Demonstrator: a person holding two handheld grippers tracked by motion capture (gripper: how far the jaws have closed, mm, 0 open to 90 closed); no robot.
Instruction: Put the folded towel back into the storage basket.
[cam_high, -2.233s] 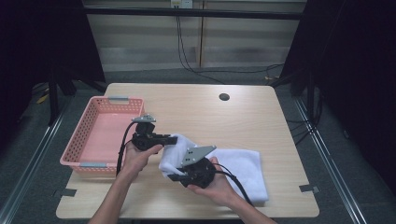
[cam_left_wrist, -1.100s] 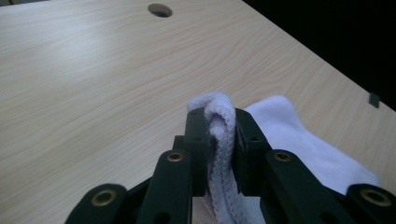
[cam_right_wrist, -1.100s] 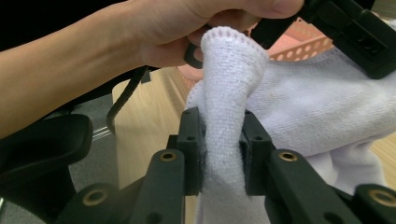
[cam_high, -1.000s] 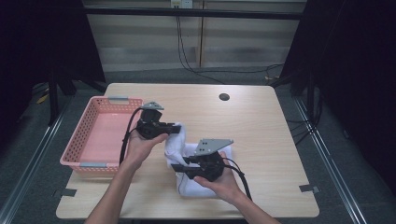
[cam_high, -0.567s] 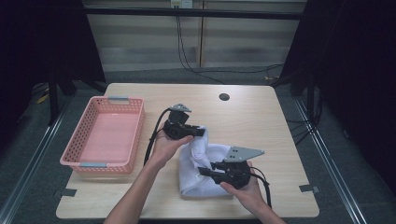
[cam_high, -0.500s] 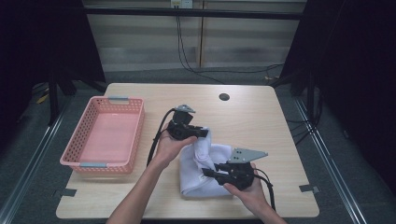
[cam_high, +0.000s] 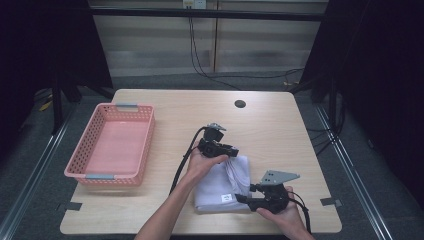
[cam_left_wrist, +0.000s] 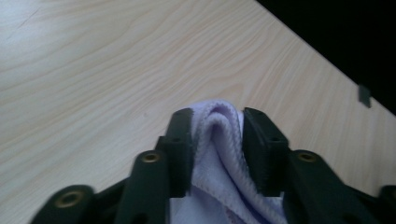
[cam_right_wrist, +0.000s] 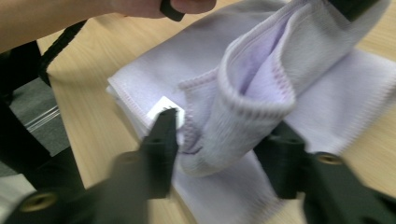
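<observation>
A pale lavender towel (cam_high: 217, 186) lies folded on the wooden table (cam_high: 280, 130), right of centre and near the front. My left gripper (cam_high: 234, 151) rests at the towel's far edge. In the left gripper view a fold of the towel (cam_left_wrist: 215, 158) stands loosely between its jaws, which have just been opening. My right gripper (cam_high: 239, 198) sits at the towel's near right corner. Its jaws have also just been opening and stand wide, and a rolled fold of the towel (cam_right_wrist: 243, 98) sags between them. A white label (cam_right_wrist: 163, 106) shows on the cloth.
A pink plastic basket (cam_high: 145, 145) stands at the table's left side with nothing in it. A dark round hole (cam_high: 240, 104) sits near the far edge. Cables trail from both grippers toward the person. Bare wood lies behind and to the right of the towel.
Both hands have carried the towel's edge to the right and down, folding it over onto itself. Both pairs of jaws have opened on the cloth.
</observation>
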